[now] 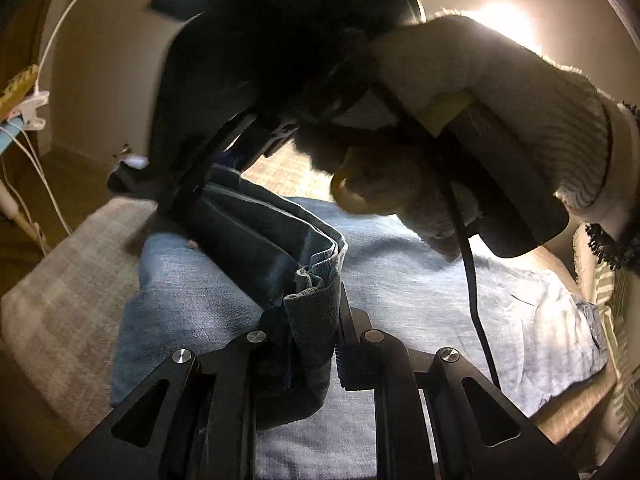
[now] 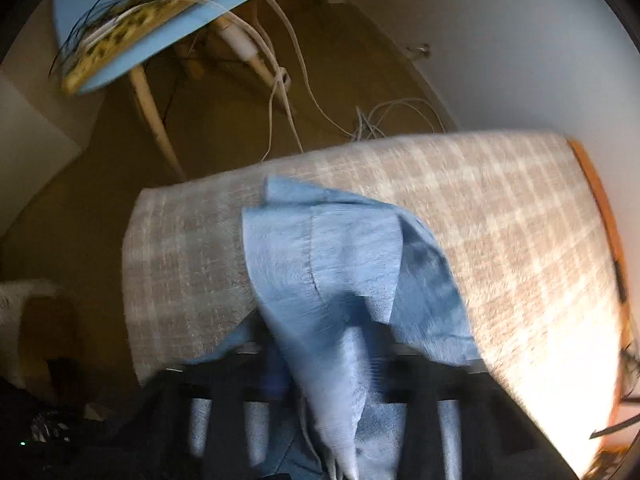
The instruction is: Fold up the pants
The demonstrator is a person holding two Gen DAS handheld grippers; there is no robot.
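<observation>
Light blue jeans (image 1: 432,280) lie on a beige checked surface (image 1: 68,280). My left gripper (image 1: 316,344) is shut on a bunched cuff of the jeans (image 1: 312,320), held just above the spread denim. In the left wrist view the other gripper (image 1: 224,160), held by a gloved hand (image 1: 500,92), pinches the same lifted fold at its far end. In the right wrist view my right gripper (image 2: 344,384) is shut on a hanging fold of the jeans (image 2: 340,264), lifted above the checked surface (image 2: 500,220). This view is blurred.
A blue-topped table (image 2: 132,56) with pale legs stands on the brown floor beyond the surface. White cables (image 2: 288,80) hang from it and coil on the floor. A white wall (image 2: 520,40) is at the right. A striped cushion (image 1: 612,320) lies at the far right.
</observation>
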